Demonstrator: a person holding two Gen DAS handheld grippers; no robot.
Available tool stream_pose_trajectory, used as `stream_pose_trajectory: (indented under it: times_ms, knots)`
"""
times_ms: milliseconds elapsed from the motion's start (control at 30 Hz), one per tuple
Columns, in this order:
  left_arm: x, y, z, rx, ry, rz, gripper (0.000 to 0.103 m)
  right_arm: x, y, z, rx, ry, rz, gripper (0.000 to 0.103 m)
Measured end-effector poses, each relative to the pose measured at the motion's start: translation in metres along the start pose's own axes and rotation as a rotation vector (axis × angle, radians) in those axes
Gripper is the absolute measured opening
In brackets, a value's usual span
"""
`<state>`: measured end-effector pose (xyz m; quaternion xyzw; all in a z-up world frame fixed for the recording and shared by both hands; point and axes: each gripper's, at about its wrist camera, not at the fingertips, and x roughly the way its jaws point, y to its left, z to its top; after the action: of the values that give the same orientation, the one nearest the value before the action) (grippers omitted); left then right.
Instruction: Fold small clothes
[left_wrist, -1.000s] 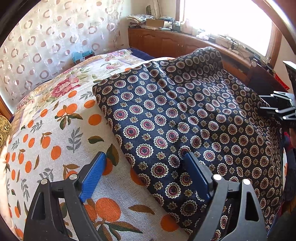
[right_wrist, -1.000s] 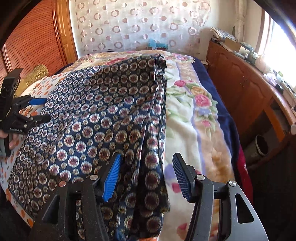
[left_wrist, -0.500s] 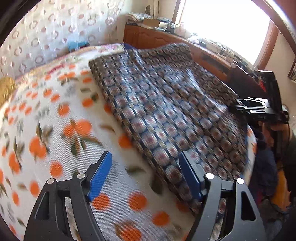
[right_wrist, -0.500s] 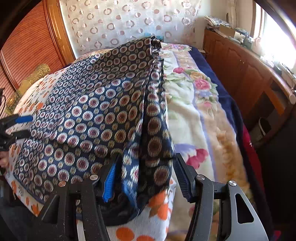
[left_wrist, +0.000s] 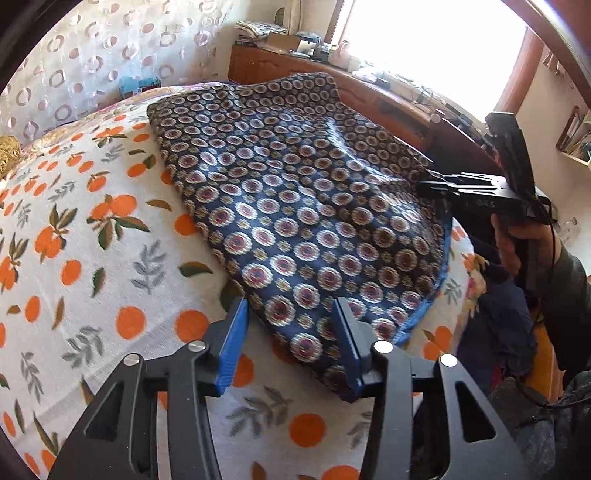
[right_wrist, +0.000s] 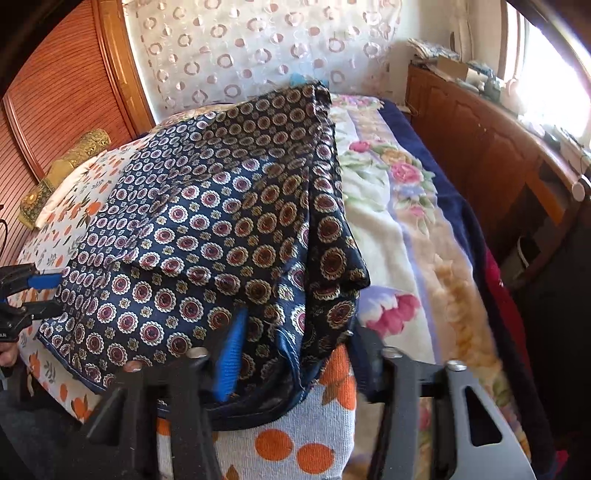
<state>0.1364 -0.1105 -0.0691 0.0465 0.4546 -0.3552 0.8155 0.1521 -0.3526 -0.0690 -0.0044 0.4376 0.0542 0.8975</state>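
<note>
Holding both claws over the bed, no grip closed yet. My left claw (left_wrist: 291, 343) sits low at the near corner of the navy patterned cloth (left_wrist: 306, 206); its blue fingers (left_wrist: 232, 347) stand wide apart, one on the orange-print blanket (left_wrist: 92, 266), the other on the cloth's near edge. Nothing is pinched between them.

The cloth lies spread across the blanket, wrinkled in the middle, its far end humped up toward the wooden cabinet (left_wrist: 280, 66) under the window. A blue hem runs along the cloth's right edge.

My right claw (left_wrist: 439, 186) shows in the left view at the cloth's right edge, seen side-on, so I cannot tell from there how far it is parted. My right hand (left_wrist: 517, 236) grips its handle.

In the right view my right claw (right_wrist: 295, 354) is parted wide. The left finger (right_wrist: 229, 354) has cloth (right_wrist: 207, 229) draped over and around it; the right finger (right_wrist: 365, 350) is blurred and sits beside the bunched corner. A thick fold of cloth with the blue hem hangs down between the two fingers. Whether the pads touch the fabric I cannot tell; they are not clamped on it.

From this side the cloth's right edge is folded over in layers and raised up, hanging over the floral blanket (right_wrist: 399, 206). My left claw (right_wrist: 35, 295) shows at the far left edge, fingers apart, at the cloth's corner. A gold cushion (right_wrist: 62, 173) lies near the wooden wall panel.
</note>
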Motion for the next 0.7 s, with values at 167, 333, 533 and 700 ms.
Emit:
stream_pose_trajectory:
  times_ms: [167, 333, 533, 700]
  knots:
    - [0.002, -0.006, -0.007, -0.002, -0.005, -0.008, 0.029, 0.0, 0.012, -0.002, -0.034, -0.014, -0.016, 0.015]
    - [-0.006, -0.008, -0.002, 0.008, -0.03, -0.033, 0.009, -0.006, 0.015, 0.0, -0.066, -0.033, 0.011, 0.007]
    - [-0.041, -0.004, 0.033, -0.002, -0.142, -0.095, 0.005, -0.032, 0.007, 0.019, -0.07, -0.124, 0.063, 0.005]
    - [-0.06, 0.003, 0.077, 0.003, -0.248, -0.094, 0.004, -0.046, -0.002, 0.046, -0.053, -0.205, 0.095, 0.005]
